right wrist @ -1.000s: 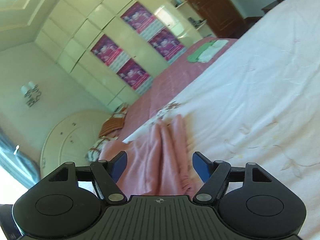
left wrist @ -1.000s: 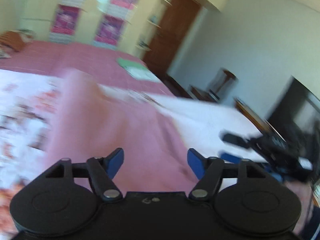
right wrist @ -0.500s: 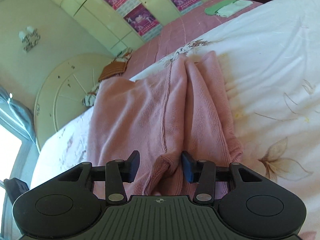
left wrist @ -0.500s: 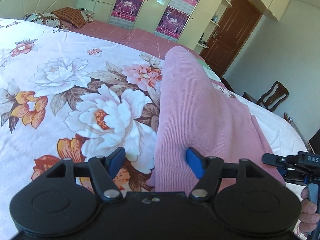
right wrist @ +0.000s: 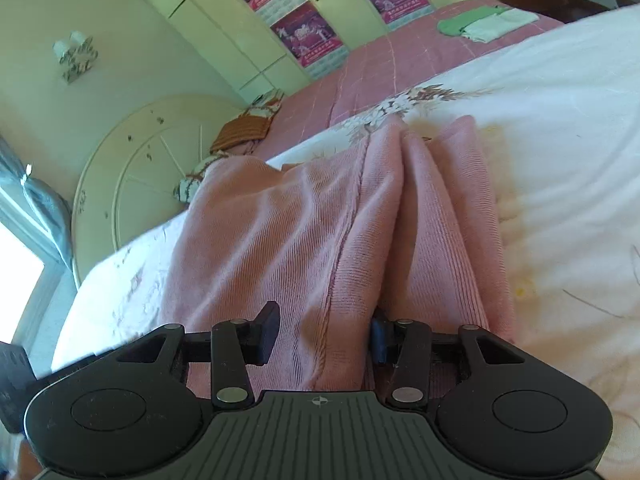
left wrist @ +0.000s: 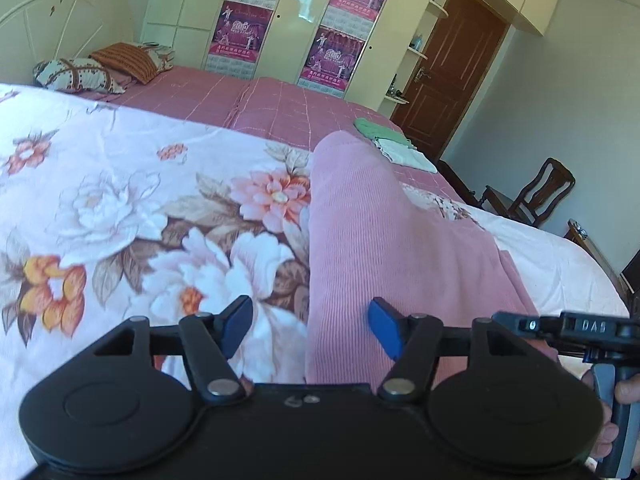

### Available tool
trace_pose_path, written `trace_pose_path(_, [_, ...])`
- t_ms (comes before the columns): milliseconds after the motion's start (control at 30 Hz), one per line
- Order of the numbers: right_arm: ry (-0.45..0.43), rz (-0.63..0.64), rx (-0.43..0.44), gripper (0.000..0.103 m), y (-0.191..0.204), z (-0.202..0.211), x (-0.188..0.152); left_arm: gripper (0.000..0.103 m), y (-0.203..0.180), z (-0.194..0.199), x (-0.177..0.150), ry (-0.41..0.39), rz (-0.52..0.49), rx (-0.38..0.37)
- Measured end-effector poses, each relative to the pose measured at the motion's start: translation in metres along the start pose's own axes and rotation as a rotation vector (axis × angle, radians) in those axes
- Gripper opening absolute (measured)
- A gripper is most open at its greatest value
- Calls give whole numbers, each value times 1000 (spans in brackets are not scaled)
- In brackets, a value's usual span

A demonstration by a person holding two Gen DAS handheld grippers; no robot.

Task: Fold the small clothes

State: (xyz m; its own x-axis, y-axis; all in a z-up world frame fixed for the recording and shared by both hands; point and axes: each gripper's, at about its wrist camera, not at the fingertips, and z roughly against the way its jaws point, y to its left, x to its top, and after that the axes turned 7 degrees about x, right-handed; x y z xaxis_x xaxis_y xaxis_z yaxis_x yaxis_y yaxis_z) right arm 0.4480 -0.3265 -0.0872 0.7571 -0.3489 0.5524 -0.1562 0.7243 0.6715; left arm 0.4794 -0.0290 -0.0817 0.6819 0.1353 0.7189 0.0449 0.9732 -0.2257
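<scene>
The pink garment (right wrist: 320,240) is spread on the bed (left wrist: 100,200). A raised fold is bracketed by the right gripper (right wrist: 324,334), though a firm pinch cannot be confirmed. The left gripper (left wrist: 310,330) is closing, its pads not yet pressing the garment's edge between them. If only the top layer is caught, the fold could be dragged askew.

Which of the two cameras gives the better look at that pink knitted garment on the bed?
The right wrist view: the pink garment fills the middle, showing its lengthwise folds and a seam. The left wrist view shows only its smooth left portion on the floral bedspread.
</scene>
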Motion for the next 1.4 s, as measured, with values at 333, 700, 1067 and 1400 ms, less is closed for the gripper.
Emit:
trace_pose_path(333, [14, 473, -235, 12, 62, 2, -7, 56, -38, -13, 21, -6, -125, 38])
trace_pose_path(700, [-4, 257, -188, 16, 1, 33, -4, 58, -48, -26, 14, 37, -170, 26])
trace_pose_path(1067, [-70, 237, -174, 10, -13, 35, 25, 58, -55, -40, 20, 40, -211, 53])
trace_pose_path(1400, [-76, 191, -150, 39, -5, 66, 7, 58, -59, -12, 1, 5, -305, 59])
